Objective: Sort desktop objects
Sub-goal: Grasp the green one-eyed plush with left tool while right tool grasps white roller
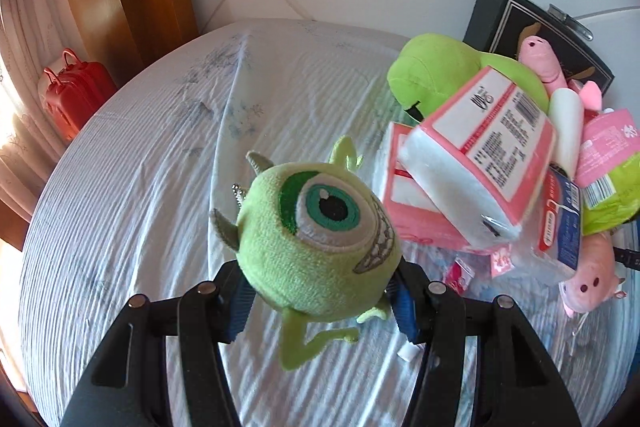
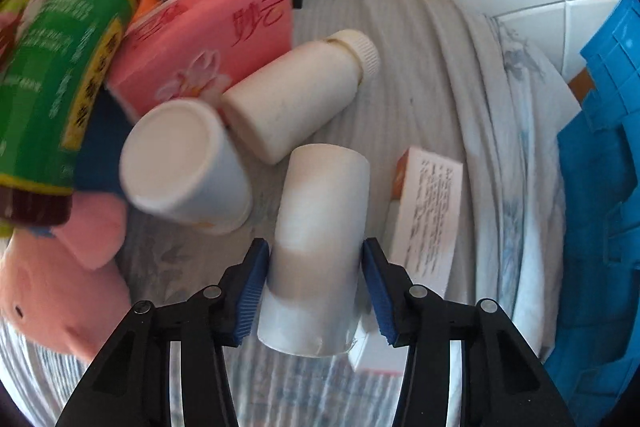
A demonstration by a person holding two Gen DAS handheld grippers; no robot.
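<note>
In the left wrist view my left gripper (image 1: 320, 293) is shut on a green one-eyed monster plush (image 1: 316, 239), held above the pale striped sheet (image 1: 140, 187); its legs dangle below the pads. In the right wrist view my right gripper (image 2: 314, 287) points down, and its blue pads sit against both sides of a lying white cylinder (image 2: 320, 227), shut on it. Beside it lie a white bottle with a ribbed cap (image 2: 296, 95), a white cup (image 2: 184, 163) on its side and a small printed box (image 2: 430, 211).
A heap at the right holds pink tissue packs (image 1: 476, 147), a big green plush (image 1: 436, 71), pink pig plushes (image 1: 592, 279) and a dark box (image 1: 532, 27). A green-labelled brown bottle (image 2: 60, 87) lies in the pile on the left. A blue crate (image 2: 596, 187) stands at right, a red case (image 1: 72, 95) far left.
</note>
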